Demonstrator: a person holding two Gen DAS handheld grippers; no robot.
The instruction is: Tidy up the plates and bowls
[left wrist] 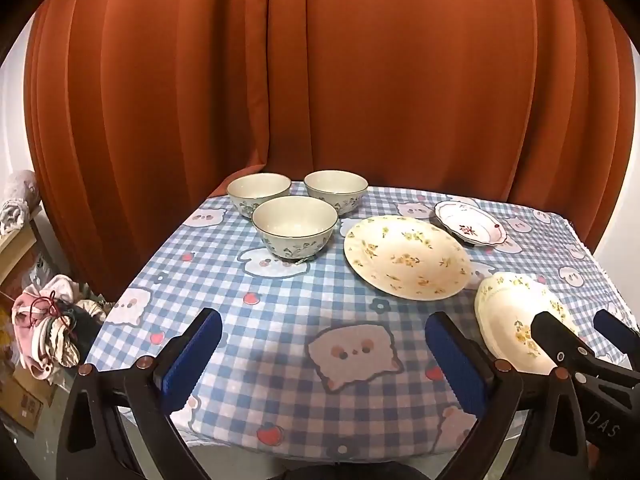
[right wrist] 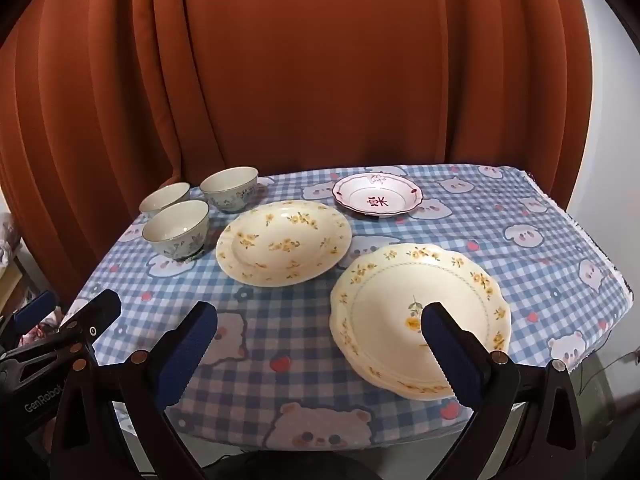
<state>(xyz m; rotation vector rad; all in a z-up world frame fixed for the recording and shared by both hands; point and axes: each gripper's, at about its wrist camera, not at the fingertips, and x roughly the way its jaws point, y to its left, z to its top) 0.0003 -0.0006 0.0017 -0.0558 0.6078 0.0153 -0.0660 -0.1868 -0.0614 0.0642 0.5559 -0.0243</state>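
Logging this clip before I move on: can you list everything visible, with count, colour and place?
bowls: three, cream with green floral print, clustered at the table's far left
round plate: one, cream with yellow flowers, centre of the table
scalloped plates: a stack, count unclear, cream with yellow flowers, near right
small dish: one, white with a red rim and red motif, far right
tablecloth: one, blue-and-white check with bear prints, covering the table
curtain: rust orange, behind the table
clothes pile: pink and mixed, left of the table
left tool: black, blue pads, open, near edge
right tool: same, open, by the stack
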